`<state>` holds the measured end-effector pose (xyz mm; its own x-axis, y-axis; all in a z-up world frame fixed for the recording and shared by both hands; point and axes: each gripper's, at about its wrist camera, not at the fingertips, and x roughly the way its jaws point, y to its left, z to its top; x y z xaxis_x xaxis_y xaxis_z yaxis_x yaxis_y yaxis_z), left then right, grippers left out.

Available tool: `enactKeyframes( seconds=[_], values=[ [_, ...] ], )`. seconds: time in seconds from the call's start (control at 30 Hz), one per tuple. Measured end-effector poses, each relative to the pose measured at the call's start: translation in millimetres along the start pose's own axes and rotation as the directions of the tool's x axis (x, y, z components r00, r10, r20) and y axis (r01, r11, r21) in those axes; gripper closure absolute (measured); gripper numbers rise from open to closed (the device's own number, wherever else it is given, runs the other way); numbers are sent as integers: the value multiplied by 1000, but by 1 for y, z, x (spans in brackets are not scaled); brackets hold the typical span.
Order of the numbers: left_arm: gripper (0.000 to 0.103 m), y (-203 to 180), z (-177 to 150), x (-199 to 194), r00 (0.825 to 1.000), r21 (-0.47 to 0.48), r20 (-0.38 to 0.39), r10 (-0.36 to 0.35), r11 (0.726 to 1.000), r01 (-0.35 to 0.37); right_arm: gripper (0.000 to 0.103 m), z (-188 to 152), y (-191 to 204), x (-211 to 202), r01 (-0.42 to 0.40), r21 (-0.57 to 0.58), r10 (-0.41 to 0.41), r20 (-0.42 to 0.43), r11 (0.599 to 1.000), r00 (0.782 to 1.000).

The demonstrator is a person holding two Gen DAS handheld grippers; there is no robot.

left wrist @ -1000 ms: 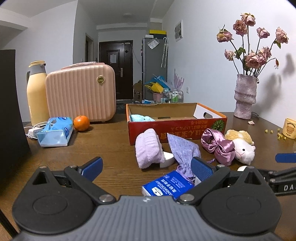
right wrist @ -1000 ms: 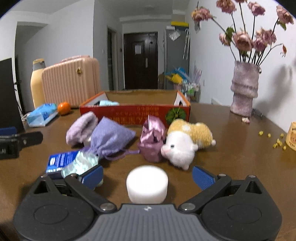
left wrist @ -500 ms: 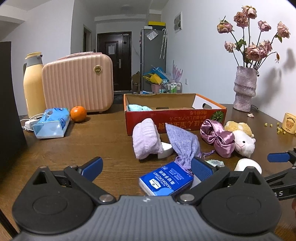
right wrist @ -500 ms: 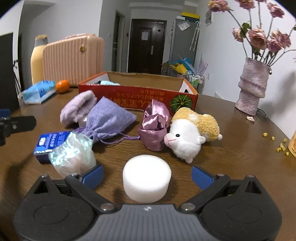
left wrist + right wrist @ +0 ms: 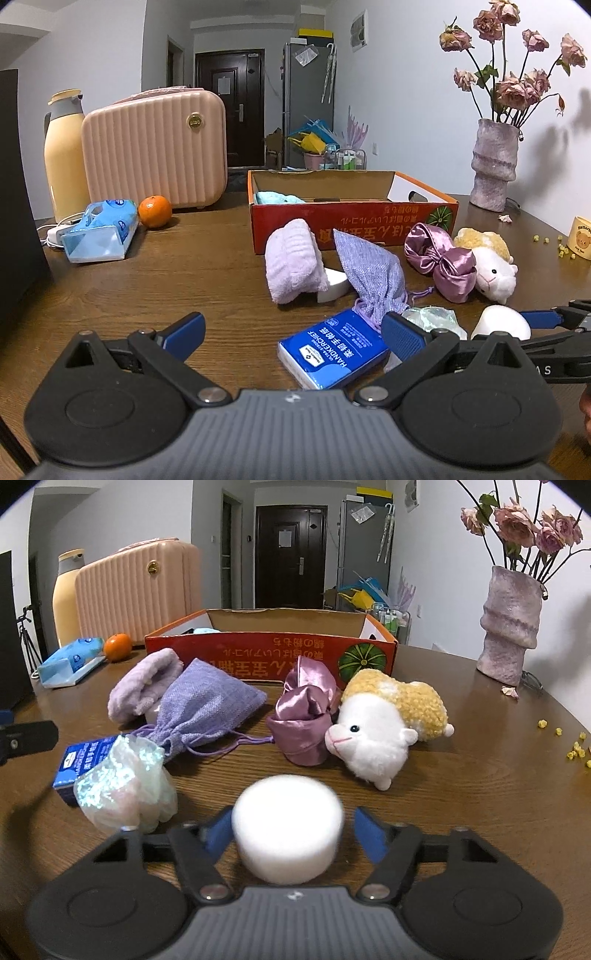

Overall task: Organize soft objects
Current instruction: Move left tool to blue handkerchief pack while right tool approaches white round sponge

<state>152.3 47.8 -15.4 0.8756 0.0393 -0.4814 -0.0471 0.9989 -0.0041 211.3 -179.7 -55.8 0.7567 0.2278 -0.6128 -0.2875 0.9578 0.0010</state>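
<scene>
A white round sponge [image 5: 288, 823] lies on the brown table between the fingers of my right gripper [image 5: 291, 832]. Its jaws are closing on the sponge; the left pad is at its side and a small gap remains at the right pad [image 5: 365, 834]. My left gripper [image 5: 293, 330] stands wide open above the table, holding nothing, with a blue handkerchief pack [image 5: 332, 347] by its right finger. Behind lie a lilac towel roll [image 5: 144, 686], a purple drawstring pouch [image 5: 210, 701], a satin purple bag [image 5: 306, 716], a plush sheep [image 5: 384, 720] and a shiny crinkled bag [image 5: 125, 782].
An open red cardboard box [image 5: 273, 653] stands behind the soft things with a light-blue item [image 5: 277, 197] inside. At the back left are a pink case [image 5: 155, 147], a yellow flask [image 5: 64, 155], an orange [image 5: 155, 216] and a tissue pack [image 5: 99, 230]. A vase [image 5: 511, 627] stands at the right.
The right gripper has come forward and down over the white sponge, and its jaws have narrowed from wide open to close around it. The left gripper has stayed about where it was.
</scene>
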Motion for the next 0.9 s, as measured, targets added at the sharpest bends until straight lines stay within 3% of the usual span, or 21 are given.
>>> enactKeyframes(
  seconds=[0.47, 0.9],
  values=[
    [0, -1, 0, 3, 1000, 3, -18, 3, 1000, -3, 48, -1, -12, -22, -5, 67, -3, 118, 998, 993],
    [0, 7, 0, 16, 998, -14, -65, 9, 1000, -10, 47, -2, -14, -26, -6, 80, -6, 143, 997, 990]
  ],
)
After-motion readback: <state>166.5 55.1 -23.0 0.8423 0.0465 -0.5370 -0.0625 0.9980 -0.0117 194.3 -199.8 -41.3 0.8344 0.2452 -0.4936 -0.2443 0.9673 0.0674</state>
